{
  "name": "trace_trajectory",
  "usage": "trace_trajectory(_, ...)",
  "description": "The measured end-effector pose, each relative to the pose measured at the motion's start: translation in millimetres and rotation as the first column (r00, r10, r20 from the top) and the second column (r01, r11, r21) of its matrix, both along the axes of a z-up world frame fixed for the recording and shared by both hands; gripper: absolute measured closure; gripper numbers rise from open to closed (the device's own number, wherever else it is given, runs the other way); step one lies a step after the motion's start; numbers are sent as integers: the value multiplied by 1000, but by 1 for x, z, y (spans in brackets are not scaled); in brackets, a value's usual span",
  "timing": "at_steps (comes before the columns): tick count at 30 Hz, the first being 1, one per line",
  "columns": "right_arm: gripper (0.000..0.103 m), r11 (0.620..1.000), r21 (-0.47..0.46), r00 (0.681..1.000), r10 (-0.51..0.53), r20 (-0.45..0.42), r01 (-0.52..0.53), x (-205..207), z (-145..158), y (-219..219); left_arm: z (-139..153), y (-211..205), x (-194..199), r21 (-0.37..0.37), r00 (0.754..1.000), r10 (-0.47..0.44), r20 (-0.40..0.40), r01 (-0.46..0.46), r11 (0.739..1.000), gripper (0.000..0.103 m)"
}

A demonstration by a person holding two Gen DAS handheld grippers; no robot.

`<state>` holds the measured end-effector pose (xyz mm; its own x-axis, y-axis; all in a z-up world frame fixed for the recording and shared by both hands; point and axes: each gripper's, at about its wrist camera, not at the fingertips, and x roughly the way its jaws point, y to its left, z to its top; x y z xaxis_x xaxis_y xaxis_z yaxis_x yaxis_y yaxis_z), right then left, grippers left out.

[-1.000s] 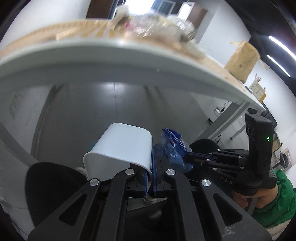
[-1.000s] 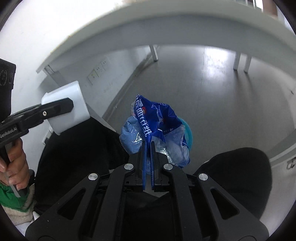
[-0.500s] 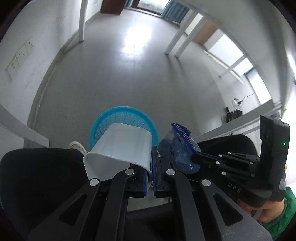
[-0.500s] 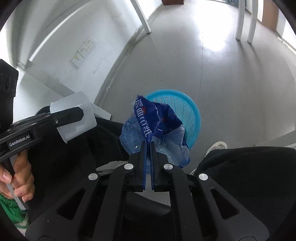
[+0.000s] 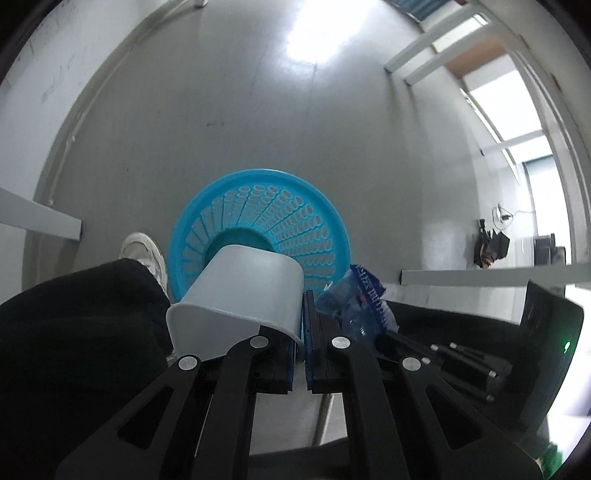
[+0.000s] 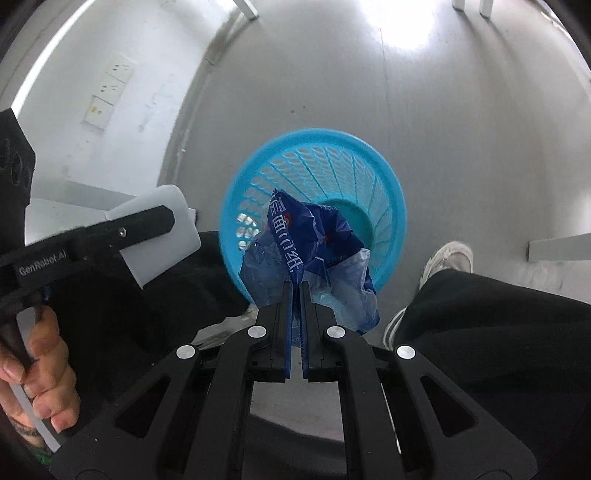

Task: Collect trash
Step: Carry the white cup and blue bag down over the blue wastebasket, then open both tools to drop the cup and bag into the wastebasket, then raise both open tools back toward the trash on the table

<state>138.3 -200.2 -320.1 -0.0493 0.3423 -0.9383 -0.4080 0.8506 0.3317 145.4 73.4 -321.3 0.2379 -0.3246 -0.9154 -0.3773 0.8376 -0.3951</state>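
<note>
Your left hand-held gripper [image 5: 303, 325] is clamped on the rim of a white cup [image 5: 240, 299]; your right hand-held gripper [image 6: 295, 295] pinches a blue plastic bag [image 6: 314, 243]. Both hang above the blue basket [image 6: 391, 184] on the floor [image 5: 258, 110].

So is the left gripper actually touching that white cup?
Touching. The left wrist view shows the left gripper pinching the white cup wall between its shut jaws.

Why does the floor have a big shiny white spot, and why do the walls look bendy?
Left wrist view: light glares off the glossy floor above the blue basket. Right wrist view: the same glare; the fisheye lens curves the straight walls and table legs.
</note>
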Motion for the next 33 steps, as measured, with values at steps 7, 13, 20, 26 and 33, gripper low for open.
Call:
trace_trajectory(7,100,999,-30,997,-33,-74,30,16,-35,5,-26,1,16,8,999,5,-42,-5,1000,100)
trace_trajectory(13,88,999,-9,995,-44,-86,43,22,-42,12,-32,8,25,-1,999,27,-39,-27,1000,98)
trace_trajectory(20,67,999,-5,997,-47,-63,47,21,-36,10,-24,10,25,10,999,41,0,-41,999,69)
trace_trajectory(26,62,999,-17,999,-31,14,31,10,-11,4,-15,11,14,22,999,50,6,-50,999,69)
trace_trajectory(33,56,999,-47,987,29,156,-22,-13,31,-3,10,2,-3,92,999,4,48,-8,996,69)
